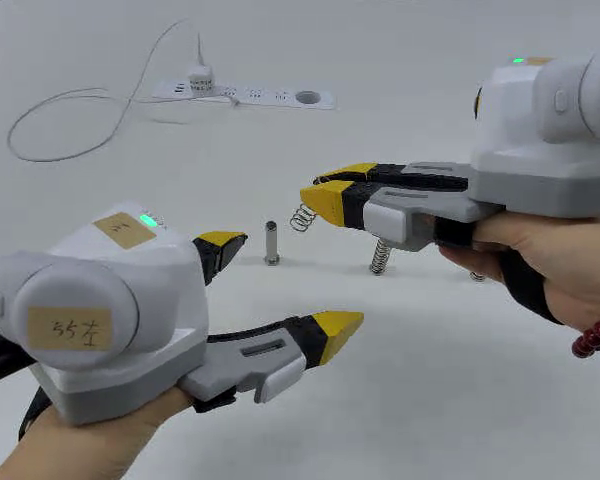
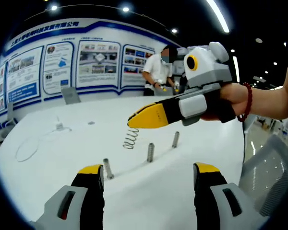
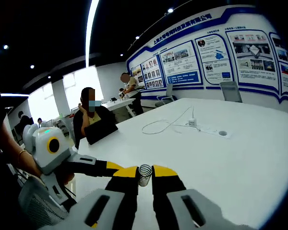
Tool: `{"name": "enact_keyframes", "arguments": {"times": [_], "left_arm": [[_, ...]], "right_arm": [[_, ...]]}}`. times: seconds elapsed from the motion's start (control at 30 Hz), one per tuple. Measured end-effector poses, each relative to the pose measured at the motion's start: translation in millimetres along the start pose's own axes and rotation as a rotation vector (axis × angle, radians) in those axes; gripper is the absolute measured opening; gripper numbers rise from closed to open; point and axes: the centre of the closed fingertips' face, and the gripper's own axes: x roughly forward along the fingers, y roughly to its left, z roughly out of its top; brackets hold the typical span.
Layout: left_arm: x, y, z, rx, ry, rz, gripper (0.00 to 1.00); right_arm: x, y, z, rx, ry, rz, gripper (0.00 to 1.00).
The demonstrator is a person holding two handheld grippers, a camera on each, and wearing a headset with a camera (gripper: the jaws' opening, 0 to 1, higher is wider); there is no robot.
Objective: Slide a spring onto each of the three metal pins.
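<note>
My right gripper [image 1: 325, 190] is shut on a loose spring [image 1: 302, 217], which hangs from its yellow tips above the white table. The right gripper view shows the spring [image 3: 144, 175] pinched end-on between the jaws. A bare metal pin [image 1: 271, 243] stands upright just below and left of the spring. A second pin [image 1: 380, 257] wears a spring and is partly under the right gripper. A third pin [image 2: 175, 139] stands farther along the row. My left gripper [image 1: 280, 285] is open and holds nothing, its jaws on either side of the bare pin [image 2: 107, 168] at some distance.
A white power strip [image 1: 245, 95] with a plug and a looping white cable [image 1: 70, 120] lies at the far side of the table. People sit and stand beyond the table edge [image 3: 93, 117]. A mesh chair [image 2: 271, 167] stands by the table.
</note>
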Motion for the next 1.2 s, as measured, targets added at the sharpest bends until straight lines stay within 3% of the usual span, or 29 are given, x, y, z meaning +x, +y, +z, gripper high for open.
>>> {"name": "enact_keyframes", "arguments": {"times": [0.5, 1.03, 1.2], "left_arm": [[-1.0, -0.3, -3.5, 0.045, -0.003, -0.019, 1.0], [0.2, 2.0, -14.5, 0.097, 0.027, -0.021, 1.0], [0.0, 2.8, -15.1, 0.079, 0.024, -0.023, 1.0]], "right_arm": [[29.4, -15.8, -11.4, -0.081, 0.006, -0.063, 0.11], [53.9, -28.9, -23.5, -0.113, 0.011, -0.105, 0.11], [56.5, -32.6, -26.4, -0.105, 0.018, -0.111, 0.12]]}}
